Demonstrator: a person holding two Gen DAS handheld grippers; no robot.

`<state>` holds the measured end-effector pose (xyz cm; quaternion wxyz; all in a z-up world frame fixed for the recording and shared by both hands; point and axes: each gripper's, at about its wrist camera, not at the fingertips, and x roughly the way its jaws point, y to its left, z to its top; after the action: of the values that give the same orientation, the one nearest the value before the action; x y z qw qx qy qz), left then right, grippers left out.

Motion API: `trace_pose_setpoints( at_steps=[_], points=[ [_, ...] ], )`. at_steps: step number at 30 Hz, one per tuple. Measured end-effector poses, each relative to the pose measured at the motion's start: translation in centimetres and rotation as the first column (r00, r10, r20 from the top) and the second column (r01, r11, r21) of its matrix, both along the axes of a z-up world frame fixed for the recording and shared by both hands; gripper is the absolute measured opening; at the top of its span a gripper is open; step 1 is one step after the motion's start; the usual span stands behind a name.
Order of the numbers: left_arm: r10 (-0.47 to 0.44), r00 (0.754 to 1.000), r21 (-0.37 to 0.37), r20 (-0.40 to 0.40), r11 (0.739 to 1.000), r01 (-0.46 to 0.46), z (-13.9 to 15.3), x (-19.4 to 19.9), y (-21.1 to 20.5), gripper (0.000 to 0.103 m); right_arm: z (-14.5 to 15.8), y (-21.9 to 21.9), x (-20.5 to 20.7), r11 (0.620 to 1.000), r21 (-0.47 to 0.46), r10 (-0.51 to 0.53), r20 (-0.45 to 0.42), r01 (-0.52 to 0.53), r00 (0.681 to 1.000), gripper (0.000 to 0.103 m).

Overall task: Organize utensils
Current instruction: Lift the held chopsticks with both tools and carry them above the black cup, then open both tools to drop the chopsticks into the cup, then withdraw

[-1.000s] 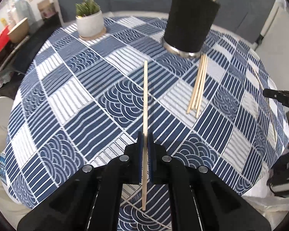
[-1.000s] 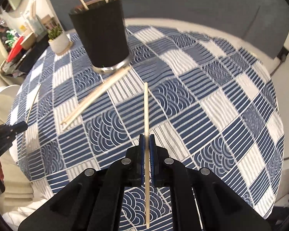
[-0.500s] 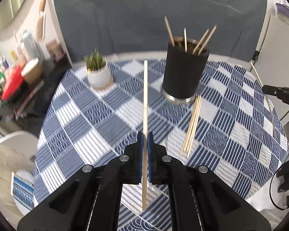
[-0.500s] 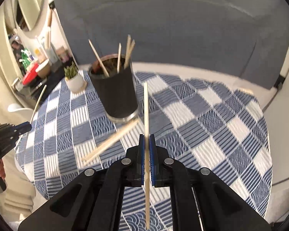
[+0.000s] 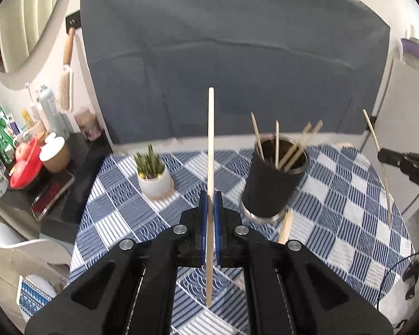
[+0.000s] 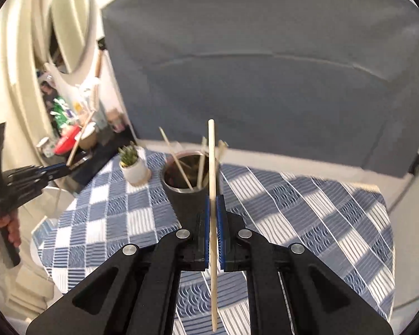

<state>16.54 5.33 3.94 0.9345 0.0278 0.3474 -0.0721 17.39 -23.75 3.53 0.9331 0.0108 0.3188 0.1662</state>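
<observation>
Both tongs have risen off the counter [image 5: 349, 195], each carrying a chopstick clear of the checked cloth, so the pair is ready to drop into the black holder [image 5: 273, 184]. The left tongs [image 5: 210, 223] clamp one chopstick [image 5: 210, 150], the right tongs [image 6: 214, 223] another [image 6: 212, 173]. Both point moderately downward, beside the holder; loose chopsticks [image 5: 286, 224] lie at its base.

Loads of open tabletop [image 5: 349, 209] on the right side. The holder [image 5: 273, 187] already has sticks fanning out of its mouth, and the little plant pot [image 5: 155, 180] sits just left of it.
</observation>
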Motion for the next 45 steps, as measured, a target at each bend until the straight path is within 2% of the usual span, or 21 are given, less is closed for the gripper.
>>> trace_pose_setpoints(
  at_steps=[5,12,15,18,27,31,34,40,45],
  points=[
    [0.032,0.998,-0.042,0.051,0.999,-0.030,1.2,1.3,0.3,0.005,1.0,0.5,1.0,0.996,0.062,0.065,0.084,-0.071,0.994,0.005],
    [0.002,0.993,-0.090,0.120,0.996,0.008,1.3,2.5,-1.0,0.005,2.0,0.5,3.4,0.979,0.152,0.110,0.162,-0.135,0.981,0.005],
    [-0.024,0.987,-0.165,0.161,0.985,0.051,1.2,3.3,-1.2,0.005,2.2,0.5,4.9,0.972,0.181,0.115,0.179,-0.147,0.977,0.005],
    [-0.072,0.973,-0.175,0.219,0.978,0.111,1.3,4.0,-2.1,0.005,2.2,0.7,6.6,0.969,0.197,0.109,0.194,-0.147,0.975,0.005],
    [-0.162,0.925,-0.231,0.344,0.940,0.251,0.9,7.2,-4.3,0.005,2.1,1.7,10.5,0.956,0.249,0.074,0.300,-0.153,0.951,0.005],
    [-0.192,0.920,-0.261,0.343,0.921,0.289,-0.4,9.5,-5.1,0.005,1.3,2.4,12.1,0.953,0.259,0.066,0.325,-0.156,0.943,0.005],
    [-0.207,0.911,-0.276,0.357,0.908,0.315,-1.2,10.7,-5.5,0.005,0.6,2.6,13.1,0.949,0.273,0.067,0.316,-0.159,0.947,0.005],
    [-0.247,0.885,-0.330,0.394,0.861,0.387,-2.7,13.1,-6.3,0.005,-1.2,2.5,14.6,0.936,0.306,0.089,0.273,-0.175,0.958,0.005],
    [-0.251,0.882,-0.361,0.398,0.841,0.402,-3.9,14.3,-6.3,0.005,-2.1,2.8,14.9,0.938,0.298,0.091,0.283,-0.178,0.955,0.005]
  ],
)
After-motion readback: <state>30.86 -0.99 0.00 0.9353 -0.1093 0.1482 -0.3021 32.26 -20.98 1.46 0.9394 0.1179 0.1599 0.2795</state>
